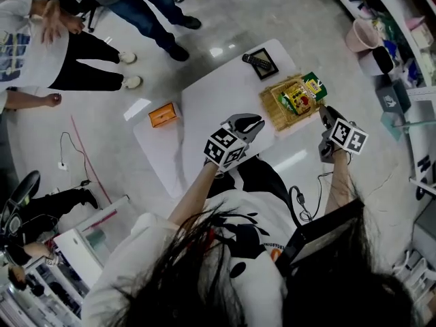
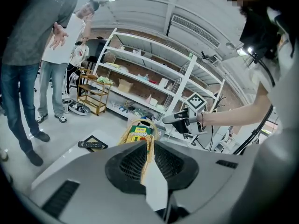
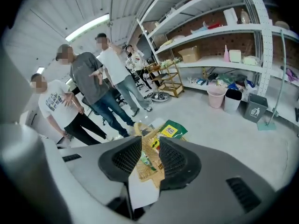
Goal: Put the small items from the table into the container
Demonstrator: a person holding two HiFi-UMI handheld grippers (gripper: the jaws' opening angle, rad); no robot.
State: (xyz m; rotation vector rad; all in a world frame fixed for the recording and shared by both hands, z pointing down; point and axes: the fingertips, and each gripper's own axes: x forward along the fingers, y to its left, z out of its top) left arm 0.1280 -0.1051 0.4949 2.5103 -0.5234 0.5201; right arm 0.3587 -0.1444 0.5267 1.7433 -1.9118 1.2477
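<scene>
Small items: several packets (image 1: 298, 95) already lie in the basket (image 1: 271, 112) at the table's right edge; an orange box (image 1: 163, 114) and a remote (image 1: 257, 60) are still outside it.
Right gripper (image 1: 326, 112): jaws stand moderately apart with nothing between the ribbed pads; the basket and its packets show through the gap. It hangs just beside the basket's right side, clear of it.
Left gripper (image 1: 250, 123): jaws leave only a narrow gap, with nothing between them; it is held over the middle of the table, pointing toward the basket.
Task's place: the basket sits between the two grippers, nearer the right one.
Done so far: by the look of it, the packets are in; the top green one (image 1: 315, 84) overhangs the far rim.
Left to do: probably the orange box, well apart on the left of the table (image 1: 204, 101), and perhaps the remote, which rests on a flat black tray (image 1: 266, 65) at the far end.
Basket: woven, pale straw colour, shallow and rectangular, with an open, ridged weave.
Packets: glossy printed wrappers, green and yellow, flat and soft-looking.
Orange box: small, rectangular, hard-edged, matt.
Remote: slim, black, hard plastic.
Table: smooth, white, slightly shiny.
</scene>
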